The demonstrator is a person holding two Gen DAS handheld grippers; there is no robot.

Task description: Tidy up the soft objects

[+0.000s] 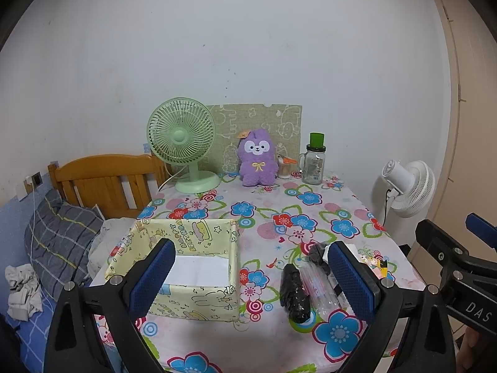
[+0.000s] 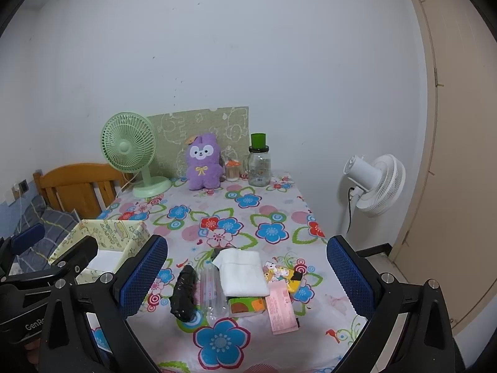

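Observation:
A yellow cartoon-print fabric box [image 1: 192, 306] stands open on the floral tablecloth, its white bottom bare. To its right lie a black rolled bundle [image 1: 293, 292] and a clear plastic packet [image 1: 320, 289]. My left gripper [image 1: 251, 279] hangs open above the table's near edge, spanning the box and these items. In the right wrist view a folded white cloth [image 2: 243, 272] rests on a green-orange tissue pack [image 2: 247, 306], beside the black bundle [image 2: 184, 292]. My right gripper [image 2: 247, 275] is open over them, holding nothing. A purple plush toy [image 2: 203, 163] sits upright at the back.
At the table's back stand a green desk fan [image 1: 183, 146], a glass jar with a green lid [image 1: 315, 164] and a small toothpick holder [image 2: 232, 171]. A pink slip [image 2: 281, 307] and a yellow packet [image 2: 289, 275] lie near the cloth. A white floor fan [image 2: 376, 186] stands at right, a bed [image 1: 62, 236] at left.

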